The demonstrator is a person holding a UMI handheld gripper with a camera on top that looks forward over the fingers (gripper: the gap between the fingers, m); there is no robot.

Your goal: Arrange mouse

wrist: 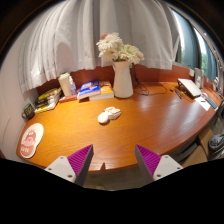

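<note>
Gripper view: tool (114,160) open, mouse (109,115) beyond.

The small white computer mouse (109,115), smooth and rounded in shape, lies flat on the orange-brown wooden desk (120,135). It rests just in front of the white ceramic vase (122,79) holding pale flowers, slightly to its left and not touching it.
</note>
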